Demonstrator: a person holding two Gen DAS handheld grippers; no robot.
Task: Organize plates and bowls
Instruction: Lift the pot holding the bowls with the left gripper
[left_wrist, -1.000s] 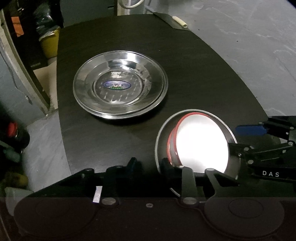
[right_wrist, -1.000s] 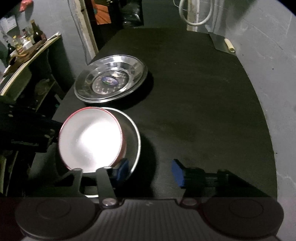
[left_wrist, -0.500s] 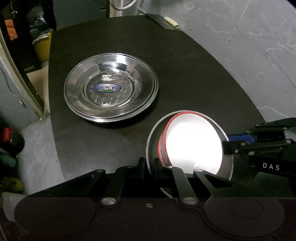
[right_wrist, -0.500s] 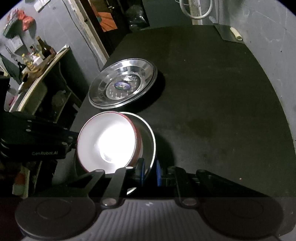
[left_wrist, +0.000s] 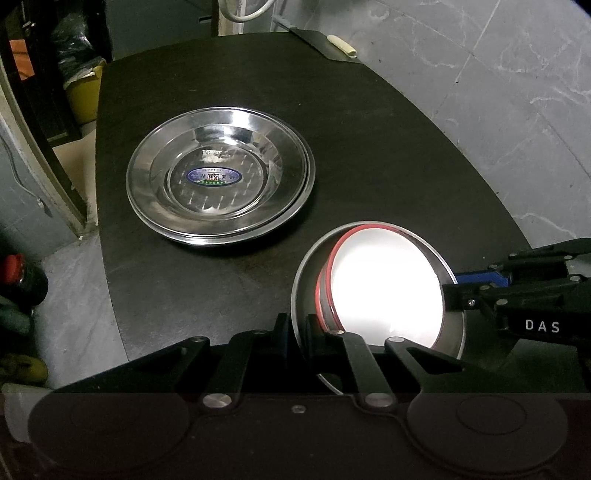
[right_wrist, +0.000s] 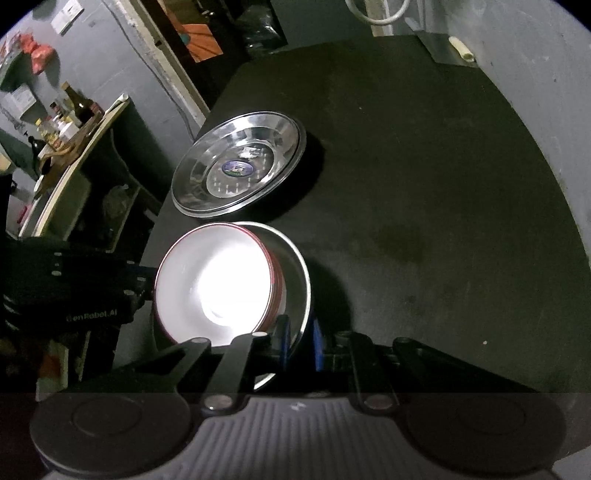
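The left tongs (left_wrist: 295, 334) are clenched on the near rim of a steel bowl (left_wrist: 308, 266), one finger outside the wall and one inside. The right tongs (right_wrist: 301, 341) pinch the same steel bowl (right_wrist: 295, 258) from its opposite side, blue pads nearly together with the thin metal rim between them. Nested in that bowl, and tilted toward its left side, is a white bowl (left_wrist: 384, 284) with a red rim and red outer wall; its inside is smooth, glossy and washed out by glare. The pair sits near the front edge of the dark, matte, round-ended counter (left_wrist: 369, 129). Toward the counter's left edge, just apart from the bowls, lie stacked steel plates (left_wrist: 219, 175), round, shallow and mirror-bright, with wide flat rims and a blue oval sticker in the middle of the top one.
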